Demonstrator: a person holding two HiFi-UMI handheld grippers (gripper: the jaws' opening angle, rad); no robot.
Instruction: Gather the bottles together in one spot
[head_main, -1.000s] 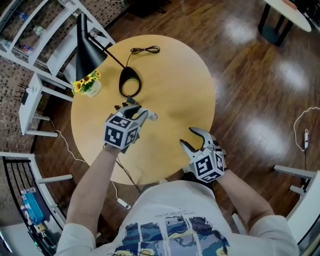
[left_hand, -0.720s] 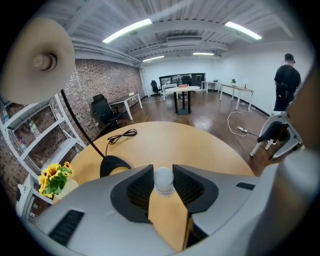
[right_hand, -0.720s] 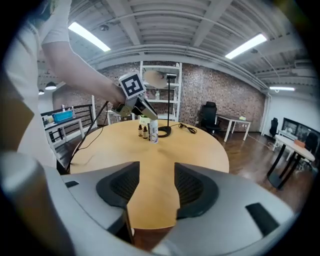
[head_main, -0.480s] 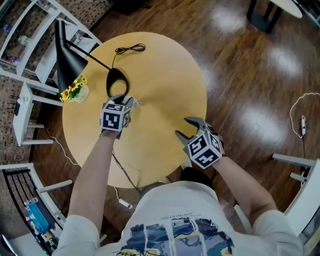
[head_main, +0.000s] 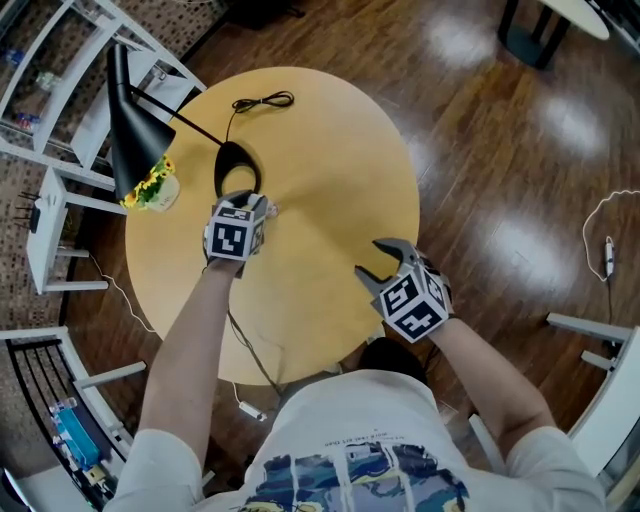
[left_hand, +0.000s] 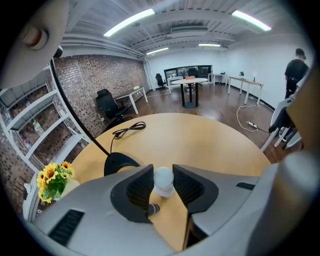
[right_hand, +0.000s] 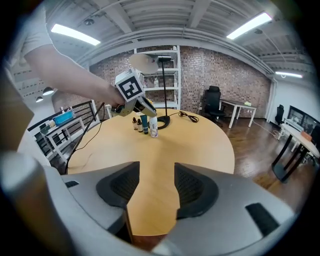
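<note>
Left gripper view: left tongs (left_hand: 163, 172) clenched on the white bottle (left_hand: 163, 181), pads pinching its rounded white cap from both sides. Body below the cap is white too. There is faint print on it, too small to read.

Right gripper view: the bottle is upright, with its base on the table (right_hand: 190, 145) or too close to it to separate. Just left of it are a slim teal bottle (right_hand: 144, 124) and then two small dark bottles (right_hand: 134, 123) with dark caps. All four stand upright in a tight row, touching or nearly so.

Head view: the cluster sits on the left part of the table, just near of the black lamp base (head_main: 235, 165). Sunflower pot (head_main: 152, 188) is at the left edge, black cable (head_main: 262, 101) at the far side.

Right tongs (right_hand: 156, 170) are released, with only bare tabletop between them. They hover over the near right edge, well apart from the bottles.
</note>
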